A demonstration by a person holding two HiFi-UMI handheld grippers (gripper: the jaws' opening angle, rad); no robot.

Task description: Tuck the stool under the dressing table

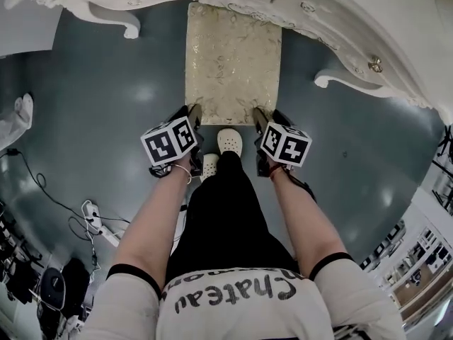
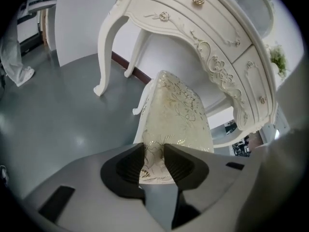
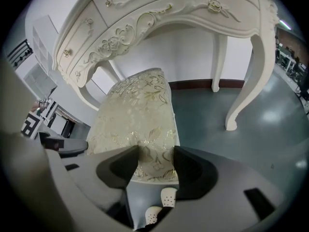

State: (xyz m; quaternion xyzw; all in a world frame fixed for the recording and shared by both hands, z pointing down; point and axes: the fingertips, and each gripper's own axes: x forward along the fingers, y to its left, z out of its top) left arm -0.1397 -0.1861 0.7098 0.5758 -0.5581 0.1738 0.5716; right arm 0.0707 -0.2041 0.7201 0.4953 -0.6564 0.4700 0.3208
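Rectangular stool (image 1: pixel 233 62) with cream-and-gold floral upholstery and a white frame stood upright. Its far end was just under the front edge of the ornate white carved dressing table (image 1: pixel 354 27), between the curved front legs. Most of the seat was out.

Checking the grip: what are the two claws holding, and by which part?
Both hold the stool by the near edge of its cushioned seat: the left claw at its left corner, the right claw at its right.
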